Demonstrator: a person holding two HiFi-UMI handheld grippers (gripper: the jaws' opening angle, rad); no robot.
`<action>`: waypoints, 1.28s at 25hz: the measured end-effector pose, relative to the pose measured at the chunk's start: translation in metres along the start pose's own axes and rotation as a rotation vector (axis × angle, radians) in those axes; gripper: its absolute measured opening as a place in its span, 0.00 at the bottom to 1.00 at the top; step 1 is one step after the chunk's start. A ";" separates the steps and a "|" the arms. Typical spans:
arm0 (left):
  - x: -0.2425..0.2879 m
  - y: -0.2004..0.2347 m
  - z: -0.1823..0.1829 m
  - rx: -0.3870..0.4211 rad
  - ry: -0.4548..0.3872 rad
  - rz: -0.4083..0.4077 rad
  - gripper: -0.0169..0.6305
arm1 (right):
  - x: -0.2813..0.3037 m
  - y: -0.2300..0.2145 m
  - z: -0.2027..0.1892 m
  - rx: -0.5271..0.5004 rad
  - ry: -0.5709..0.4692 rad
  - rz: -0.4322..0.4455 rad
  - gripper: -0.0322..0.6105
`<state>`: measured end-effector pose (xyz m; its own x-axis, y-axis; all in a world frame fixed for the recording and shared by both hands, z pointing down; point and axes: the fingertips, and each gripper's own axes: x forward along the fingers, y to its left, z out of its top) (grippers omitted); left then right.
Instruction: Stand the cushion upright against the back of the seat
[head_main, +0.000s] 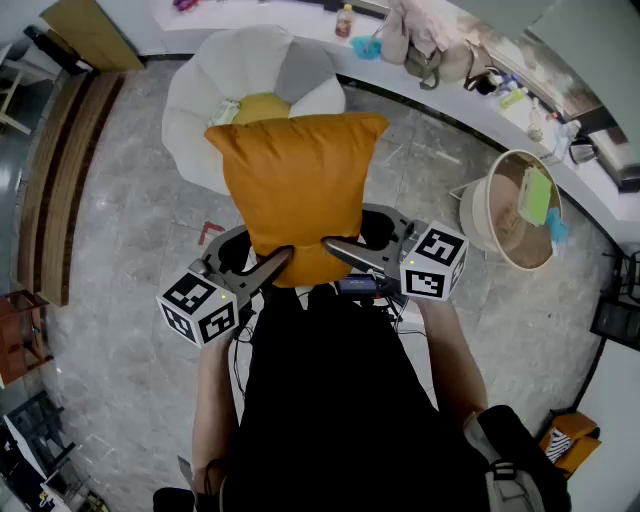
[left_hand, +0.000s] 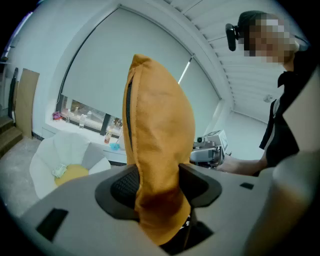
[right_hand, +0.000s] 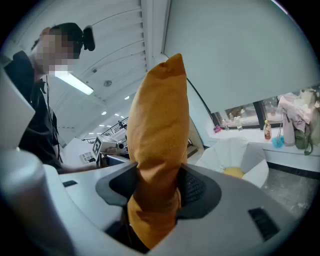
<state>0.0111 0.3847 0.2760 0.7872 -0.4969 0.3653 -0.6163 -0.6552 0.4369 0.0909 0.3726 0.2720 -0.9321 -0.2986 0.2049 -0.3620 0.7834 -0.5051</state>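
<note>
Black-clad torso (head_main: 330, 400) fills 6 o'clock; beyond it, the left gripper (head_main: 275, 262) and right gripper (head_main: 335, 247) clench their fingers on the lower edge of the orange fabric cushion (head_main: 298, 190), aloft short of the white petal-shaped armchair (head_main: 200, 90) at 12 o'clock. Gripped only low, it may flop over on landing.

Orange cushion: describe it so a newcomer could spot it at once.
Find the white armchair on the grey floor. In front of it the orange cushion is held aloft, its lower edge clamped by the left gripper and right gripper. Unlike the small yellow pad in the seat, it is large and square.
</note>
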 end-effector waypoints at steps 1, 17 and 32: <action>-0.001 0.000 0.001 0.006 0.003 0.002 0.42 | 0.000 0.001 0.001 -0.004 -0.001 -0.001 0.44; 0.005 -0.013 -0.012 0.030 0.036 0.006 0.44 | -0.012 0.004 -0.012 -0.020 0.023 -0.016 0.49; 0.022 -0.022 -0.013 0.040 0.046 0.048 0.44 | -0.030 -0.012 -0.014 -0.019 0.019 -0.082 0.52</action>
<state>0.0419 0.3955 0.2849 0.7542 -0.5021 0.4232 -0.6513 -0.6541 0.3848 0.1234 0.3797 0.2841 -0.8989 -0.3518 0.2611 -0.4367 0.7673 -0.4697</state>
